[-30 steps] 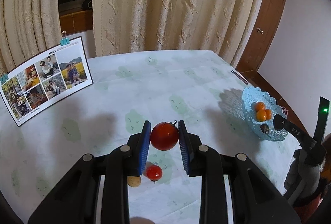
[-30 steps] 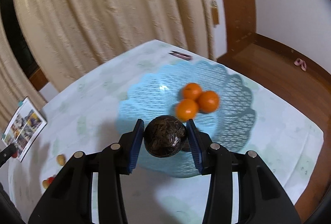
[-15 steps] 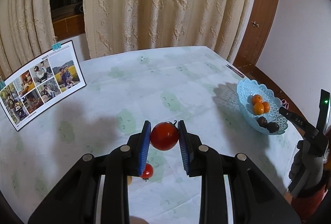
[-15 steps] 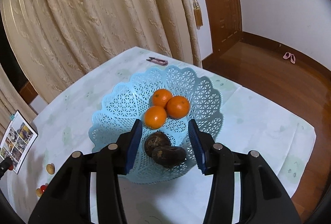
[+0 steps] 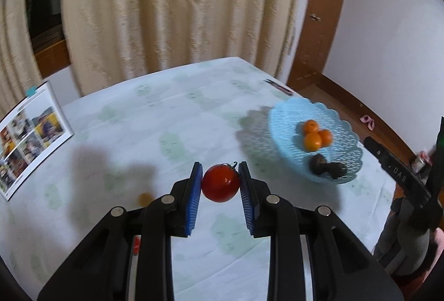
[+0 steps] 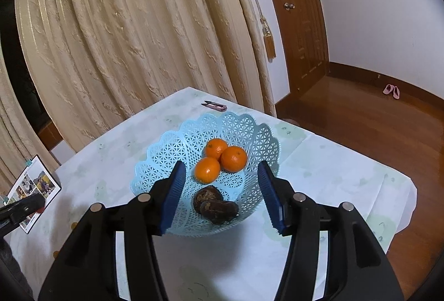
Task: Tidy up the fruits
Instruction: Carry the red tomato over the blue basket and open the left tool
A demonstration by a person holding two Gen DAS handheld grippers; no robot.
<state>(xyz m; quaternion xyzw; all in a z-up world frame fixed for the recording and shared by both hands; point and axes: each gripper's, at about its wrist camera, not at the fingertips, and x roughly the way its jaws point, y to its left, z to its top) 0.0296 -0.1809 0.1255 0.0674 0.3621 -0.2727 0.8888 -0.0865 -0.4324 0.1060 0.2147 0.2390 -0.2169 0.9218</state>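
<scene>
Left gripper is clamped on a red tomato carried clear above the table; right gripper, its blue pads spread wide and empty, hangs over the near side of the blue basket. To do this well, I'd keep the squeeze light and lower the tomato into bare mesh beside the two dark fruits, away from the three oranges. From the left gripper, the basket lies ahead and to the right, well apart.
</scene>
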